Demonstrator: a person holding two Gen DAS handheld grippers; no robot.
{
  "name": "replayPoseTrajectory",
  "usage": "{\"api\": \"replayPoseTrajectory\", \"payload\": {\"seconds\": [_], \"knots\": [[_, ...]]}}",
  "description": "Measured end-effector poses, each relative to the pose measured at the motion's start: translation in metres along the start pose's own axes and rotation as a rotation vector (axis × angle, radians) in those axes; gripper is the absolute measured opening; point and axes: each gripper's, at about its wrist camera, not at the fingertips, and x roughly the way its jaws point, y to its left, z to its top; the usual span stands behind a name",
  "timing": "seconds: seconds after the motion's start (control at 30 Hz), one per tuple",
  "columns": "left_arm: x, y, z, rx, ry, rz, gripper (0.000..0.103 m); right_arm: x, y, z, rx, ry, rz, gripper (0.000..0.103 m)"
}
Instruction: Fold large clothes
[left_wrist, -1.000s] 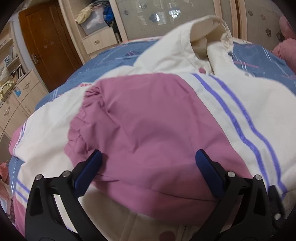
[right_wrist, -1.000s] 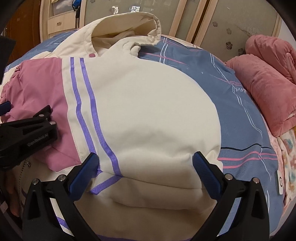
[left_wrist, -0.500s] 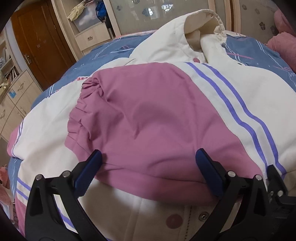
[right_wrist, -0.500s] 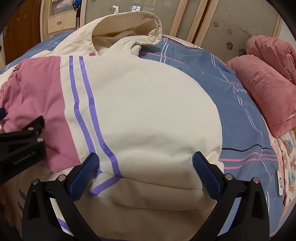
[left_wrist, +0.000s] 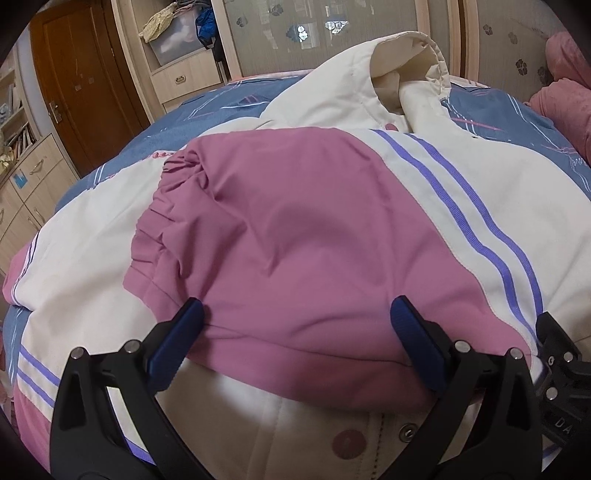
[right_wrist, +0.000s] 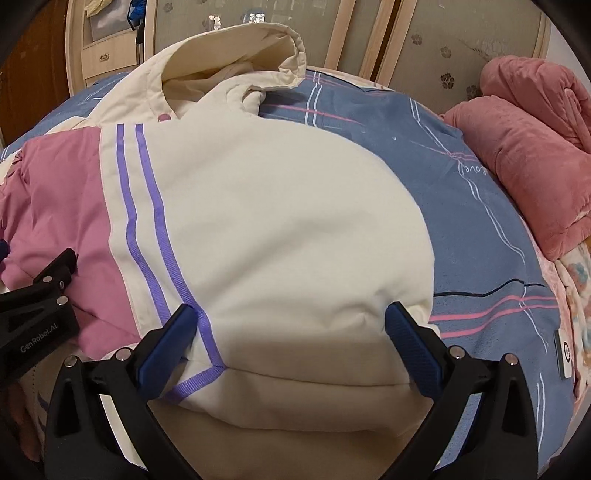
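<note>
On the bed (right_wrist: 476, 236), over a blue sheet with pink and white lines, lies the jacket (right_wrist: 280, 221), cream with a pink sleeve (left_wrist: 295, 236) folded across its front and two purple stripes (right_wrist: 147, 206) where pink meets cream. Its hood (right_wrist: 229, 55) stands up at the far end, toward the wardrobe doors (right_wrist: 458, 40).

Left gripper (left_wrist: 295, 339) sits low at the near edge of the pink sleeve, its blue-padded fingers (left_wrist: 177, 339) spread wide with the sleeve's folded edge between them; neither pad is pinching the cloth. The sleeve's gathered cuff (left_wrist: 166, 218) points off to the left, resting on cream fabric. A round pink snap (left_wrist: 347, 441) and a metal one show on the placket just below the sleeve (close under the camera).

Right gripper (right_wrist: 291, 339) is likewise spread wide, straddling the near folded edge of the cream part, where a purple stripe turns a corner by its left finger (right_wrist: 166, 343). Nothing is clamped. Each gripper shows at the edge of the other's view, so the two are side by side at the jacket's near edge.

To the right on the bed lies a rolled pink blanket (right_wrist: 532, 162), apart from the jacket. A brown door (left_wrist: 85, 85) and shelves (left_wrist: 177, 55) stand behind at left.
</note>
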Motion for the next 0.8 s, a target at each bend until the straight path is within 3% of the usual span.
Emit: {"api": "replayPoseTrajectory", "payload": {"seconds": [0.17, 0.27, 0.33, 0.47, 0.57, 0.7, 0.8], "knots": [[-0.016, 0.001, 0.006, 0.006, -0.009, 0.024, 0.101, 0.001, 0.001, 0.0, 0.0, -0.004, 0.002, 0.102], [-0.036, 0.014, 0.011, 0.036, -0.056, 0.078, 0.101, -0.003, 0.001, -0.002, -0.002, -0.006, 0.002, 0.102], [-0.048, 0.043, 0.014, -0.003, -0.076, 0.133, 0.101, -0.002, 0.001, -0.001, -0.004, -0.005, 0.004, 0.102], [-0.054, 0.116, 0.012, -0.16, -0.013, 0.181, 0.101, -0.006, 0.001, -0.005, -0.013, -0.023, 0.006, 0.102], [-0.044, 0.184, -0.005, -0.274, 0.113, 0.124, 0.101, -0.008, 0.0, -0.009, -0.017, -0.04, 0.016, 0.102], [-0.037, 0.259, -0.031, -0.389, 0.2, 0.101, 0.101, -0.007, -0.002, -0.012, -0.006, -0.062, 0.03, 0.102], [-0.029, 0.325, -0.046, -0.568, 0.228, -0.05, 0.101, -0.006, -0.002, -0.014, -0.001, -0.08, 0.031, 0.102]]}}
